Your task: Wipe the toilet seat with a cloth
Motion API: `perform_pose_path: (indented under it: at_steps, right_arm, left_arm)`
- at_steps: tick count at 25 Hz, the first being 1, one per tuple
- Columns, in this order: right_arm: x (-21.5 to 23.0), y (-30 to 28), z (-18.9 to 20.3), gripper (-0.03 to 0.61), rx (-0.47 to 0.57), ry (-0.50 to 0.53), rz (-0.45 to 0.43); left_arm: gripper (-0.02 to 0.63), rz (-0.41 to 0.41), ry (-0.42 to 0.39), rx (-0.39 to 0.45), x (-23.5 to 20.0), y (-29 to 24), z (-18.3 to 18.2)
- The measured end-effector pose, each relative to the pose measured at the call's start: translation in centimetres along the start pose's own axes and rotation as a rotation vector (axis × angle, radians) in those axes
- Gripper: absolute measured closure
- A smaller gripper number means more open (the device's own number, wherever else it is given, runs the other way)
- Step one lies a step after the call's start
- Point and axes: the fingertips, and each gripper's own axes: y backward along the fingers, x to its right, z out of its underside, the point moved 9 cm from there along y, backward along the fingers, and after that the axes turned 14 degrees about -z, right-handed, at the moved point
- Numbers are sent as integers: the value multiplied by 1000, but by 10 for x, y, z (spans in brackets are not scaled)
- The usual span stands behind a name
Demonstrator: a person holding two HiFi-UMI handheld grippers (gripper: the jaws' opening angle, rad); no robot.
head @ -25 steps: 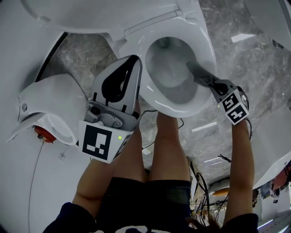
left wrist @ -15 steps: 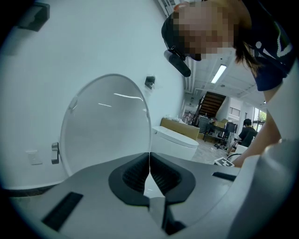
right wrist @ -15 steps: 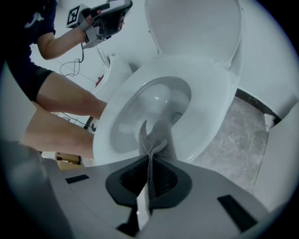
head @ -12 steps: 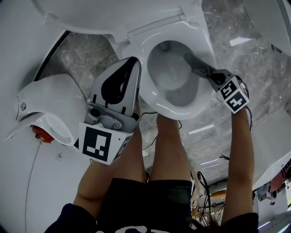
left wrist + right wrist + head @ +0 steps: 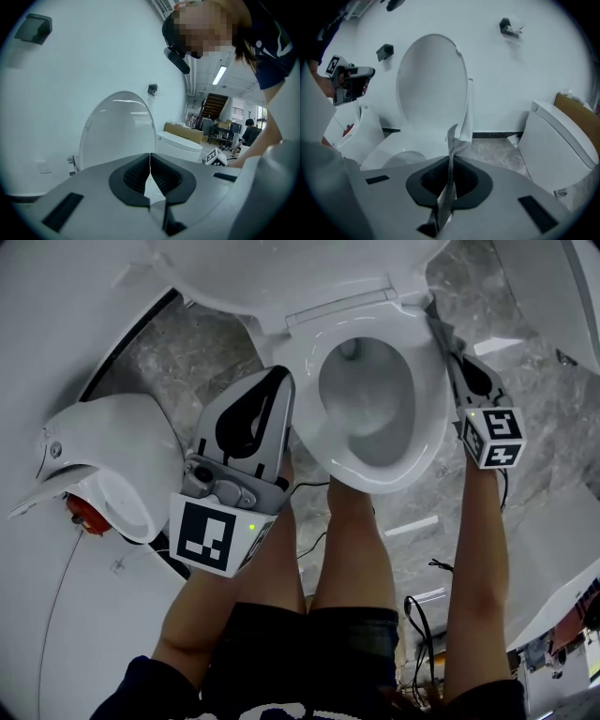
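Note:
The white toilet has its lid (image 5: 431, 89) raised and its seat (image 5: 429, 427) down around the bowl (image 5: 366, 399). My right gripper (image 5: 441, 329) is off the seat's far right edge, near the hinge, and is shut on a grey cloth (image 5: 451, 154). The cloth stands up between the jaws and pokes out past their tips. My left gripper (image 5: 272, 379) hangs left of the bowl, above the seat's left rim, and is shut with nothing in it. In the left gripper view its tips (image 5: 150, 157) point at the raised lid (image 5: 117, 131).
A white floor fixture (image 5: 103, 465) with a red part (image 5: 80, 512) stands at the left. Another toilet (image 5: 558, 140) is at the right. The person's bare legs (image 5: 347, 549) stand in front of the bowl. Cables (image 5: 422, 601) lie on the marble floor.
My right gripper with the cloth has come out of the bowl and moved up and right, to the seat's far right edge. The left gripper has stayed put.

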Motion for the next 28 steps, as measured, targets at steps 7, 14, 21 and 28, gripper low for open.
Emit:
perform_pose_path:
  at_steps: [7, 14, 21, 28]
  right_arm:
    - [-51, 100, -52, 558, 248, -99, -4]
    - [-96, 213, -131, 558, 531, -246, -64]
    - [-135, 304, -188, 558, 866, -413, -64]
    - [-202, 367, -286, 558, 933, -196, -72]
  left_arm:
    - [592, -16, -30, 54, 2, 27, -50]
    - [592, -36, -40, 118, 13, 63, -130]
    - [592, -30, -56, 205, 22, 109, -197]
    - [592, -30, -117, 191, 1, 157, -264]
